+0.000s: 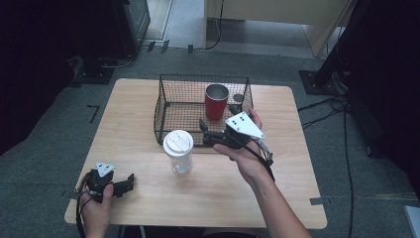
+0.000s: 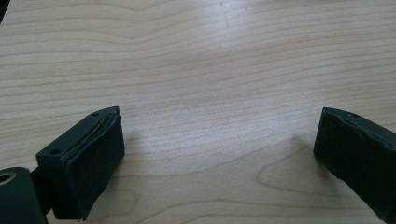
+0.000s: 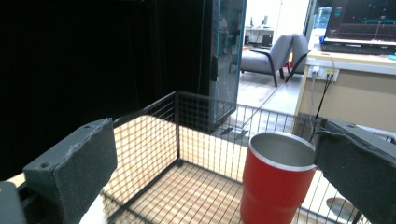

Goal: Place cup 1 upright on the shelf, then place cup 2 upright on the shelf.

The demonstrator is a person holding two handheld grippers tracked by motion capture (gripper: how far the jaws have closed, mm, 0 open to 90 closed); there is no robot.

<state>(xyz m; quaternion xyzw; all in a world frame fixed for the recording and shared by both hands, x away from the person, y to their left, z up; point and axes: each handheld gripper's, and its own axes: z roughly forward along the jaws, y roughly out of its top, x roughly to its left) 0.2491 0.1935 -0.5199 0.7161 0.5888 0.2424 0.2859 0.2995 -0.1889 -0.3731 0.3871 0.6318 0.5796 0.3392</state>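
Pale wood grain covers the table, which stands on grey carpet with dark equipment and cables around it. Toward the far side of the tabletop sits a black wire basket, and a red cup with a silver inside stands upright in the basket's right half, close to its right wall. Just in front of the basket's near wall, outside it, stands a clear tumbler with a white lid, upright on the wood.

From the high view, the right gripper is held above the basket's near right corner, its jaws pointing left toward the lidded tumbler, with the red cup just beyond it. Its own view looks into the basket, jaws spread wide with nothing between them; the red cup rises just inside the right-hand jaw, and whether it touches that jaw cannot be told.

At the near left corner of the table, well apart from the basket, the left gripper rests low in the person's hand. Its own view shows bare table between widely parted, empty jaws
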